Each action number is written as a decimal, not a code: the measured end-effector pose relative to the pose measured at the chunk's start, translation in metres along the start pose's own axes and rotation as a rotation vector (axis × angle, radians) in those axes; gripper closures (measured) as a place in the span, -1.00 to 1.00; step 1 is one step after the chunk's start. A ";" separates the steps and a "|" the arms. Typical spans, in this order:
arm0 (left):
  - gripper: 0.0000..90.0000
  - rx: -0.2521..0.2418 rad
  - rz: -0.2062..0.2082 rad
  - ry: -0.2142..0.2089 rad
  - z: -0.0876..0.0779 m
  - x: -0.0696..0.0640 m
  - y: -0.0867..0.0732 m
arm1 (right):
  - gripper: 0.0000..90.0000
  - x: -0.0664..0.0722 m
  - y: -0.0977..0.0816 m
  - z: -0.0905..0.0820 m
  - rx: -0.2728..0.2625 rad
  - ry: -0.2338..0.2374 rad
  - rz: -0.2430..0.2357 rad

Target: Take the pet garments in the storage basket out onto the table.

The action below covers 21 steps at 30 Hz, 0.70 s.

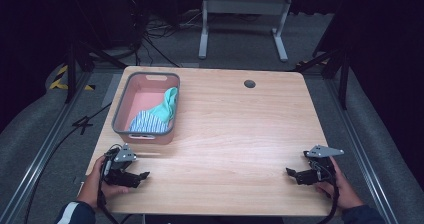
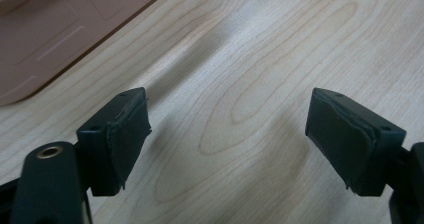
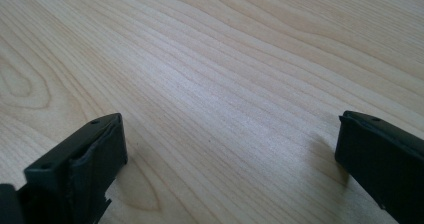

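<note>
In the high view, a light wooden bench carried a pink basket with a grey rim near its far left corner, well apart from both grippers. Inside the basket lay a teal cloth draped against the right wall and a blue-and-white striped cloth towards the near end, the two touching. A round dark cable hole sat in the bench top near the far edge, right of centre. The left gripper rested at the near left of the bench, held by the person's left hand, its jaws pointing towards the bench centre; a grey three-cornered plate sat on top of it. The right gripper was at the near right, held by the right hand, jaws pointing inward to the left, with its own grey plate above. A white desk frame stood on the grey floor beyond the bench. In the left gripper view, the left gripper had its jaws spread wide with only bare wood grain between them; the pink wall of the basket appeared at the upper left, near but not touching the jaws. In the right gripper view, the right gripper likewise had its jaws spread wide apart, low over bare bench surface, holding nothing.
</note>
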<state>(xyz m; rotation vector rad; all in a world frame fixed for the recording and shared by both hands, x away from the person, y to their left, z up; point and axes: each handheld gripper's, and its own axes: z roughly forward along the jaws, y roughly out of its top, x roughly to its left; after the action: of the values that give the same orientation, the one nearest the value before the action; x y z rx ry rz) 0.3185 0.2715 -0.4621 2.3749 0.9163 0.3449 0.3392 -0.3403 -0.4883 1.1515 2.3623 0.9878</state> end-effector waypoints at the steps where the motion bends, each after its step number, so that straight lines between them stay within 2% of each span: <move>1: -0.60 -0.001 -0.004 0.002 -0.002 -0.001 0.001 | -0.99 0.000 0.000 0.000 0.000 -0.001 -0.001; 5: -0.59 -0.008 0.015 0.005 -0.011 -0.001 0.004 | -0.99 0.000 0.000 0.000 0.001 0.000 -0.001; 7: -0.60 -0.014 0.000 0.029 -0.017 0.001 0.007 | -0.99 0.000 0.000 0.000 0.000 0.000 0.000; 10: -0.61 -0.027 -0.004 0.027 -0.023 0.003 0.008 | -0.99 0.000 0.000 0.000 0.000 0.000 0.000; 11: -0.61 -0.027 0.001 0.022 -0.025 0.004 0.009 | -0.99 0.000 0.000 0.000 0.000 0.000 0.000; 16: -0.60 -0.020 0.003 0.052 -0.034 0.005 0.014 | -0.99 0.000 0.000 0.000 0.000 -0.001 0.001; 21: -0.60 -0.019 0.013 0.056 -0.042 0.006 0.021 | -0.99 0.000 0.000 0.000 0.000 -0.001 0.000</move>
<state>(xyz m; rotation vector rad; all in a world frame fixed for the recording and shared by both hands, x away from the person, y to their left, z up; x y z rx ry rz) 0.3161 0.2803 -0.4156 2.3654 0.9193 0.4252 0.3391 -0.3403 -0.4883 1.1521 2.3611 0.9877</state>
